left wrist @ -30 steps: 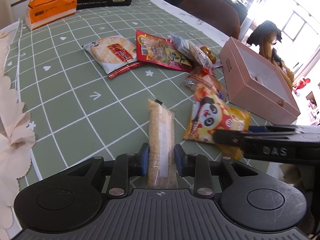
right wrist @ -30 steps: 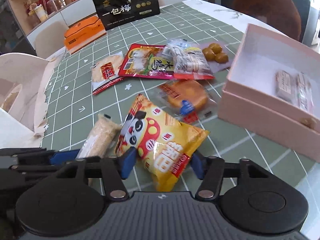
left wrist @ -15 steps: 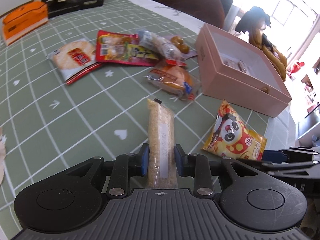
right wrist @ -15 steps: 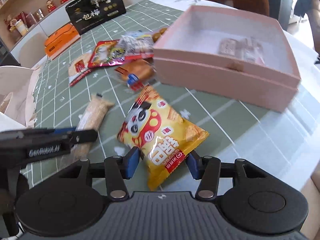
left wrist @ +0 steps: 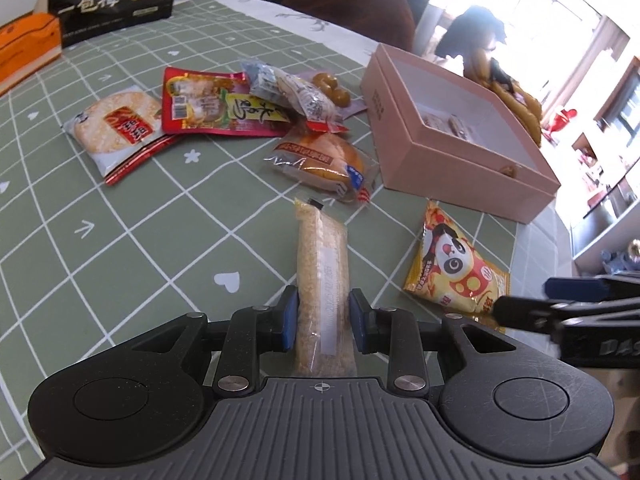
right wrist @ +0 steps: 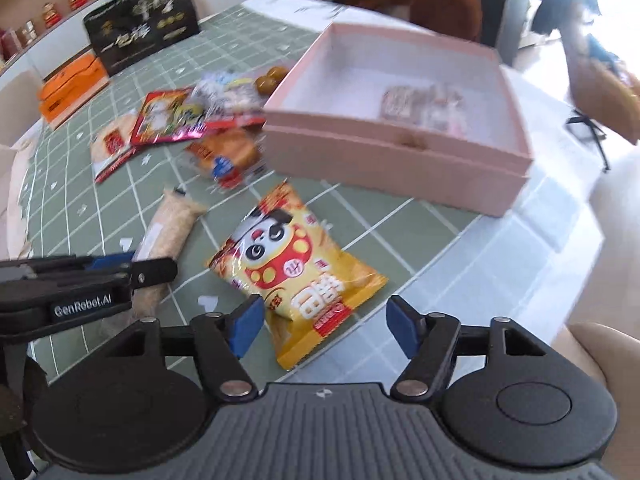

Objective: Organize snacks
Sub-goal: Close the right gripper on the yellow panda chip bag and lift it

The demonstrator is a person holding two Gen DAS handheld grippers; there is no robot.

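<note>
My left gripper is shut on a long clear-wrapped cereal bar and holds it above the green checked tablecloth. The bar also shows in the right wrist view. My right gripper has its jaws wide apart around the lower end of a yellow panda snack bag; whether the pads touch the bag is unclear. The bag also shows in the left wrist view. An open pink box with a few wrapped snacks inside stands beyond the bag, and in the left wrist view.
Loose snacks lie left of the box: a wrapped bun, a red packet, a rice cracker pack, a clear packet. A black box and an orange box stand at the back. The table edge runs right of the pink box.
Both grippers have moved toward the pink box with their snacks. The right gripper's jaws stand wider apart around the panda bag than before.
</note>
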